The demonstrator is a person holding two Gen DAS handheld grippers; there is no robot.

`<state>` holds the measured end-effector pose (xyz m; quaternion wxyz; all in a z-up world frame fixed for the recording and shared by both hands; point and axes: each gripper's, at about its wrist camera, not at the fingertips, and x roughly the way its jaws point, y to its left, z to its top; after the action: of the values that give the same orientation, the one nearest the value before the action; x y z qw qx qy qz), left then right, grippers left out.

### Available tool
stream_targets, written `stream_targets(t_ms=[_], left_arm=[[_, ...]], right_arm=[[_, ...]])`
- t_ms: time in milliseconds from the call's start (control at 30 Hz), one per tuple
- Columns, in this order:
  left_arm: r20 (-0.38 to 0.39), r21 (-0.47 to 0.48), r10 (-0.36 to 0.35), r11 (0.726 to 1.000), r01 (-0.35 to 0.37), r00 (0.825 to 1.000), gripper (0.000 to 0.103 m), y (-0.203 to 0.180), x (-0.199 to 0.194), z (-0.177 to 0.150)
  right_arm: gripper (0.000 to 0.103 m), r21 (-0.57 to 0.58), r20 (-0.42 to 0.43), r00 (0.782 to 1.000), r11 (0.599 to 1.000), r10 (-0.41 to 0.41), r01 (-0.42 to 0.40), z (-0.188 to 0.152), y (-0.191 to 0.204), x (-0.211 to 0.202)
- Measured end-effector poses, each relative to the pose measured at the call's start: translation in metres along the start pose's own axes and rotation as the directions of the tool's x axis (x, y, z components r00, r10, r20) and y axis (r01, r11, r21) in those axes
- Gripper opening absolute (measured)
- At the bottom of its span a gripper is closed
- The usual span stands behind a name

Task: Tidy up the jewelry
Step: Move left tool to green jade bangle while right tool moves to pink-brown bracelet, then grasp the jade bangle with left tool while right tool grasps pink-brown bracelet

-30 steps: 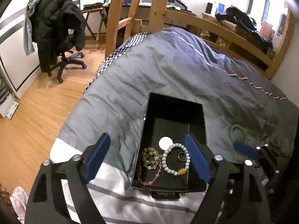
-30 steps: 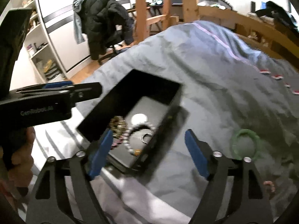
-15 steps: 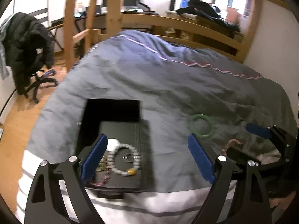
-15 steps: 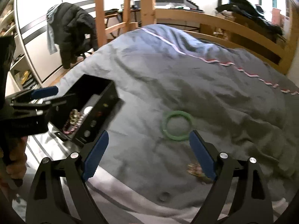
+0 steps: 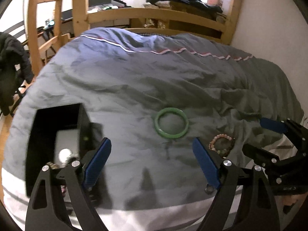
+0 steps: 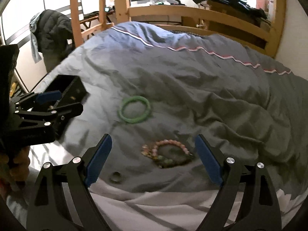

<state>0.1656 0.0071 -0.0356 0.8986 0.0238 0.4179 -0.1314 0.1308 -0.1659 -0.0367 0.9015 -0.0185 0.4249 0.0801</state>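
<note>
A green bangle (image 5: 171, 136) lies flat on the grey duvet, just beyond my left gripper (image 5: 151, 141), which is open and empty. To its right lie a pink bead bracelet (image 5: 219, 136) and a small ring (image 5: 208, 188). The black box (image 5: 81, 123) with jewelry inside sits at the left. My right gripper (image 6: 153, 137) is open over the pink bracelet (image 6: 169, 142), which is tangled with a dark bead bracelet (image 6: 169, 161). The ring (image 6: 115, 177) lies near its left pad. The bangle (image 6: 134, 120) and box (image 6: 74, 91) lie farther off.
The left gripper (image 6: 71, 101) shows at the left of the right wrist view, in front of the box. The right gripper (image 5: 256, 136) shows at the right edge of the left wrist view. A wooden bed frame (image 6: 221, 17), a ladder and a jacket-draped chair (image 6: 52, 36) stand beyond.
Both grippers have swung right, away from the black box. The box has slid to the left edge of both views. The bangle, bracelets and ring now lie in front of the open jaws.
</note>
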Motion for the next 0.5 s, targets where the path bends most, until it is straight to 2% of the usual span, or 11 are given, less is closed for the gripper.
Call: stream_targets(t_ms=[200,367,500], left_arm=[[-0.049,0.049,-0.014,0.999,0.017,0.999,0.084,-0.022,0.038,0.001],[-0.093,0.088,0.006,0.996,0.003,0.996,0.084,-0.031,0.071,0.002],[-0.103,0.082,0.007,0.997,0.001,0.995,0.084,-0.031,0.092,0.008]], right_arm=[[0.087,0.055,-0.042,0.999,0.998,0.015,-0.013,-0.012,-0.022,0.027],[0.087,0.111,-0.090,0.996,0.994,0.026,-0.016,-0.021,-0.035,0.056],[0.087,0.126,-0.120,0.992,0.992,0.040,-0.025,-0.027,-0.036,0.074]])
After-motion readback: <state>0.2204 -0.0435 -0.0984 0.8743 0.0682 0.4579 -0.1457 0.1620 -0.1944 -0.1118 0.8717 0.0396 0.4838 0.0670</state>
